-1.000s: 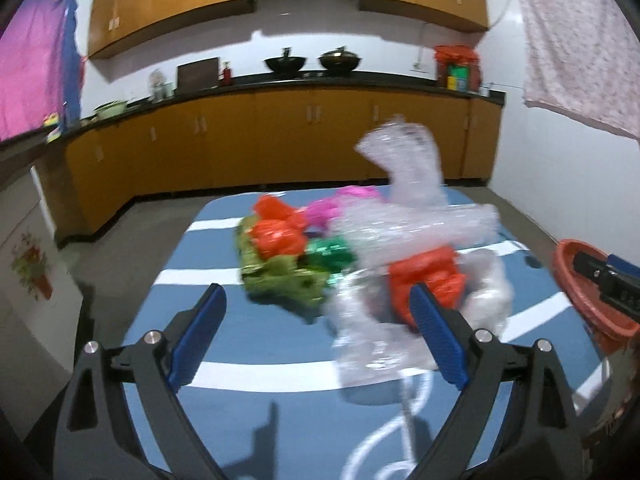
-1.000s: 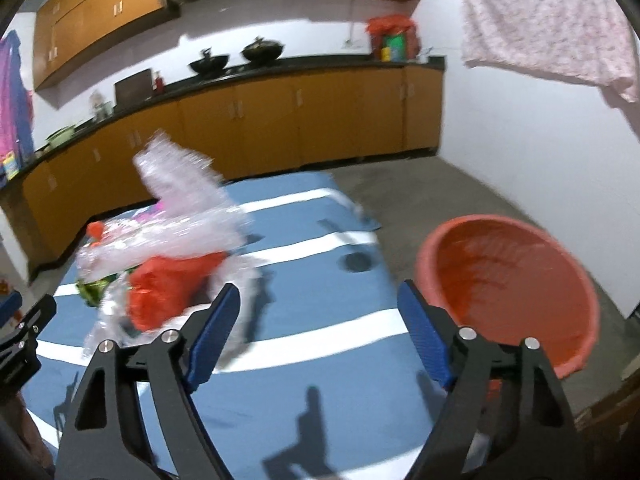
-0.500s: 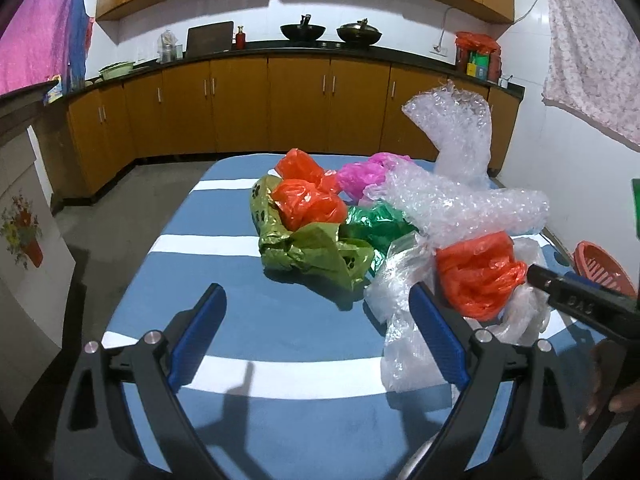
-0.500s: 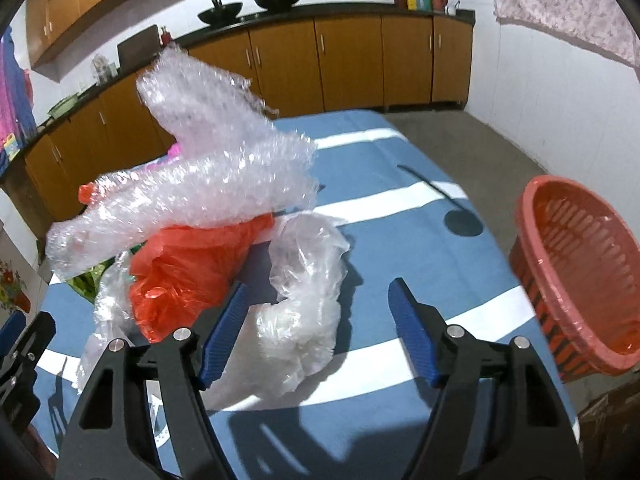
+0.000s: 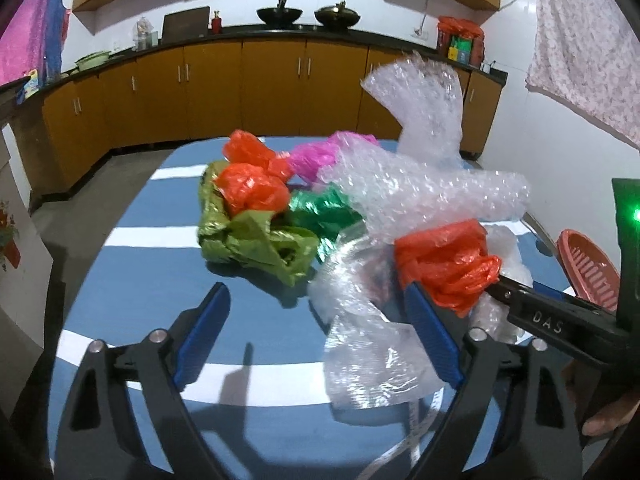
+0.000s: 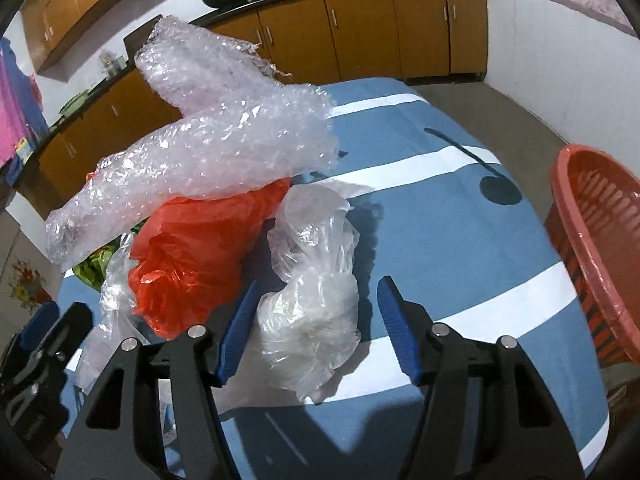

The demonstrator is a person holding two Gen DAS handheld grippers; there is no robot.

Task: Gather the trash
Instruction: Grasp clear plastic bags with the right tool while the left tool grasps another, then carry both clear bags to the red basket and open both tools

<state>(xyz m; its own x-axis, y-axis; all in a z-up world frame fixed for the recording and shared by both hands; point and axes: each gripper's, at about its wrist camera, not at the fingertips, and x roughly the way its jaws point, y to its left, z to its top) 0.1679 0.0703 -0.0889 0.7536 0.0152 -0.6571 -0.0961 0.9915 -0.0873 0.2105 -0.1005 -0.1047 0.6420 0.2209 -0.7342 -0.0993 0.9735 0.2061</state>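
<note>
Here, surface: a table [image 5: 132, 280] under a blue cloth with white stripes carries all the trash.
Room: a kitchen with brown cabinets [image 5: 272, 88] along the wall behind the table's far edge, a dark counter with two woks [image 5: 308, 14], white walls, and a pale patterned cloth [image 5: 580, 52] hanging at the right.
Basket: a red-orange slotted basket [image 6: 592, 248] stands just off the table's right edge.
Right gripper [image 6: 316, 320]: its jaws have just been closing and stand about half apart around a crumpled clear plastic bag [image 6: 312, 280]; the left pad lies at the bag's side, the right pad is clear of it, so nothing is clamped.
Left gripper [image 5: 320, 328]: wide apart after closing slightly, hovering near the table's near edge; a clear bubble-wrap scrap [image 5: 368, 344] lies between the pads, close against the right one, and I cannot tell whether they touch.
Trash pile: it sits across the middle of the table, toward the right edge.
Look of it: a long roll of bubble wrap [image 6: 192, 160] lies over a crumpled orange bag [image 6: 192, 256]; behind are an olive-green bag [image 5: 252, 240], two more orange bags [image 5: 252, 188], a shiny green one [image 5: 324, 212] and a pink one [image 5: 320, 156].
Clear bag: knotted, wrinkled, resting on a white stripe by the orange bag.
</note>
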